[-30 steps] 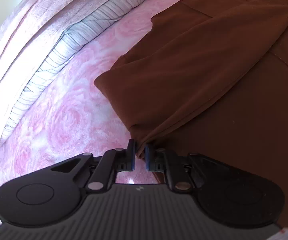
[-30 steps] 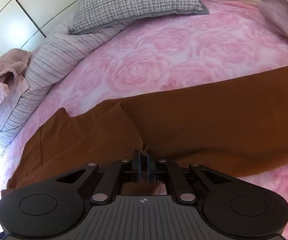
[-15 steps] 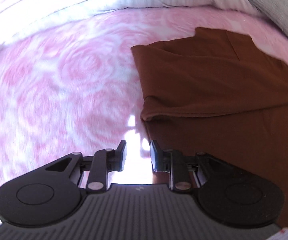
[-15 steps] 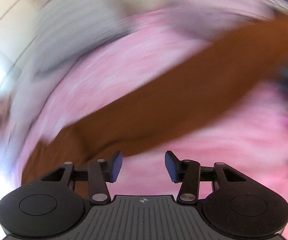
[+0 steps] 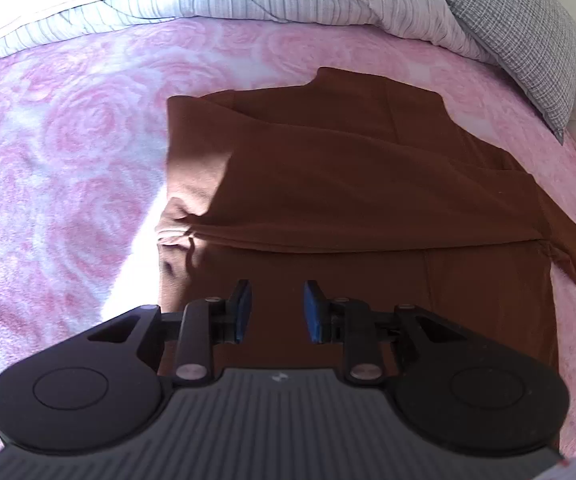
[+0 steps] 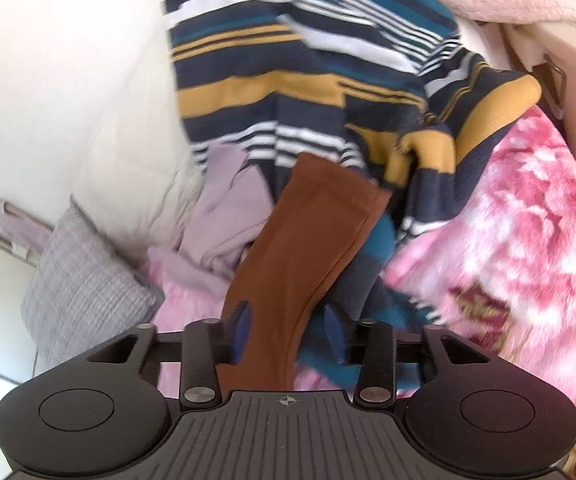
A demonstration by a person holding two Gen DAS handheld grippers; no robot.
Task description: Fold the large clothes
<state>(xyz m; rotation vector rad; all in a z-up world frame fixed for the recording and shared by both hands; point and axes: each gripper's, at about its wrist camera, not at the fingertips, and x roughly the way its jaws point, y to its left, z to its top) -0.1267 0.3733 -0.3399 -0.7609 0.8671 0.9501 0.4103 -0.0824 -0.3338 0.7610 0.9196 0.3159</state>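
Brown garment lies half-folded mid-bed. Left tool opening, empty, above it. Right tool closing round the sleeve, pads not yet pressing; could snag striped cloth beside it.

We count:
brown garment: 1
striped garment: 1
lilac cloth: 1
grey pillow: 1
grippers, L + R: 2
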